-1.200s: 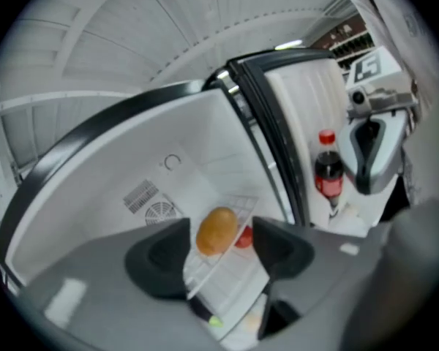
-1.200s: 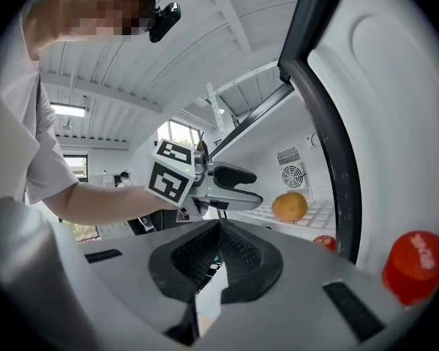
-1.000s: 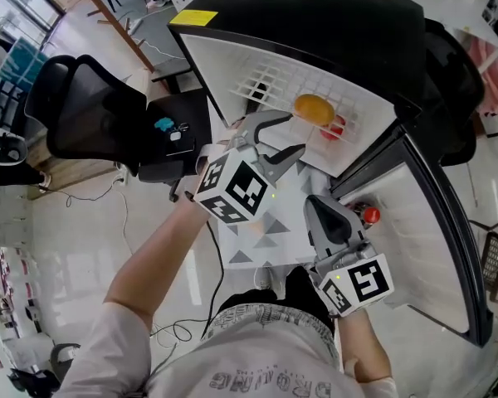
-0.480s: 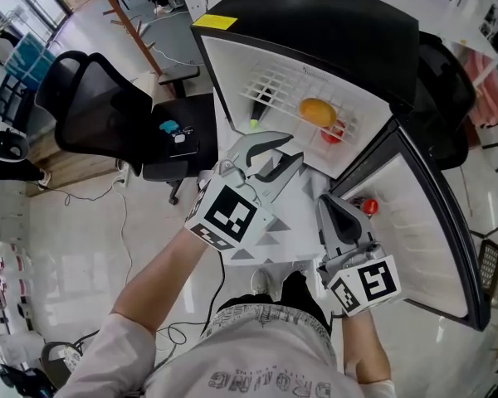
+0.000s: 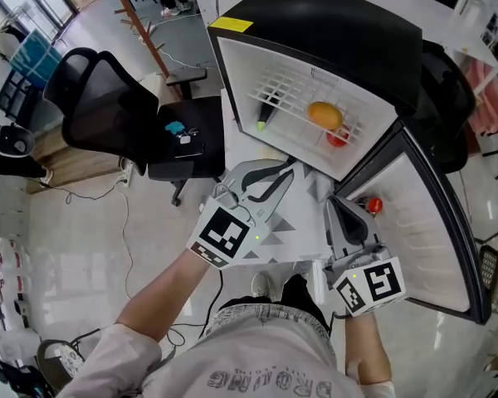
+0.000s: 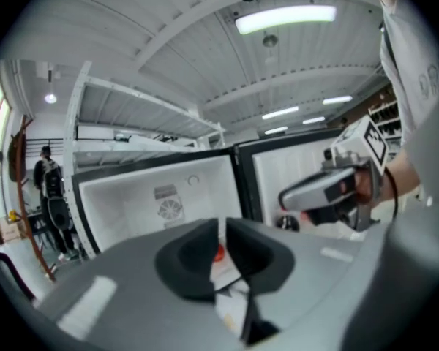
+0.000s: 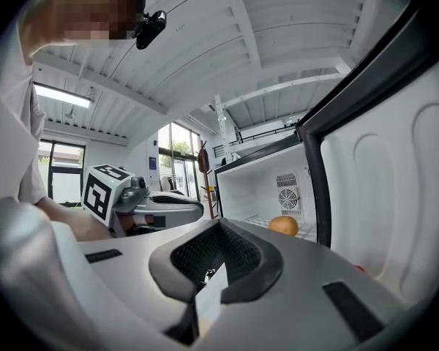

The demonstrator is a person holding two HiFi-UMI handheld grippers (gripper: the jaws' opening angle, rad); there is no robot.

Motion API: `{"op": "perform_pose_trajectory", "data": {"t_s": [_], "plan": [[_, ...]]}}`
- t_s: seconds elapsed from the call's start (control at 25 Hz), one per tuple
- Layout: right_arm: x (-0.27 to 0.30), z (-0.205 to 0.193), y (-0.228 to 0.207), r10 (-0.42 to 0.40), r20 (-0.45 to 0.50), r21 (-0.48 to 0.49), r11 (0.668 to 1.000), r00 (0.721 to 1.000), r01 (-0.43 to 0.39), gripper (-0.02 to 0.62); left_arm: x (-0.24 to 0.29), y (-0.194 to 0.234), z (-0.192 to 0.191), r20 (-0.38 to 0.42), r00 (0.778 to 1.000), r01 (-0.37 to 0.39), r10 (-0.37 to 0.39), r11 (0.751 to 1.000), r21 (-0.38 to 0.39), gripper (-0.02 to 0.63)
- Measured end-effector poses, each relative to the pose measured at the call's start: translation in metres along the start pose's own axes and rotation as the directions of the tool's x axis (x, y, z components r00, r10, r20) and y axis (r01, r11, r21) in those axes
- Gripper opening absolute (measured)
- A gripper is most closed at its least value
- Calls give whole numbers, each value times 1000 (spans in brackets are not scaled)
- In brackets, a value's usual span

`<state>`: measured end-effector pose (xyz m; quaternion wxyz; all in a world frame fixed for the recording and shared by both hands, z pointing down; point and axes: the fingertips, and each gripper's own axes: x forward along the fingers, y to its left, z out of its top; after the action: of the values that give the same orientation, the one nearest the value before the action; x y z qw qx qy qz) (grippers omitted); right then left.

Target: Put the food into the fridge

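The black mini fridge [image 5: 315,23] stands open. On its wire shelf lie an orange [image 5: 325,114], a red item [image 5: 338,138] and a dark stick with a yellow-green tip [image 5: 262,119]. A small red thing [image 5: 373,205] sits in the door shelf. My left gripper [image 5: 289,171] hangs in front of the fridge's lower edge. Its jaws have just been closing and are shut with nothing between them, as the left gripper view [image 6: 223,232] also shows. My right gripper [image 5: 336,202] is beside the door, shut and empty [image 7: 219,229]. The orange [image 7: 283,226] shows ahead of it.
The fridge door [image 5: 436,247] swings open to the right. A black office chair [image 5: 108,110] and a dark seat holding a small blue object [image 5: 176,133] stand to the left. A patterned grey mat [image 5: 295,222] lies under the grippers.
The left gripper drew back from the shelf toward the lower left and its jaws closed. The yellow-tipped stick on the shelf's left came into view. The right gripper barely shifted.
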<state>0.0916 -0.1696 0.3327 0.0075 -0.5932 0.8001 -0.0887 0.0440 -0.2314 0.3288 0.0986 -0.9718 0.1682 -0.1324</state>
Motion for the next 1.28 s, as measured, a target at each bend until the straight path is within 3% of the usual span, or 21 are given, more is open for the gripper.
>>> {"op": "perform_pose_trajectory", "data": {"t_s": [0.8,1.28], "plan": [[-11,-7,-2,-43,-32,-21,999,999,42,2,-44,-18,-52,16,1000,-11,16,972,-234,6],[-20,-11,5,-41,-49,-30,999,998,39,2,-56,-29,-52,56,998,10,5,961,-276,6]]}}
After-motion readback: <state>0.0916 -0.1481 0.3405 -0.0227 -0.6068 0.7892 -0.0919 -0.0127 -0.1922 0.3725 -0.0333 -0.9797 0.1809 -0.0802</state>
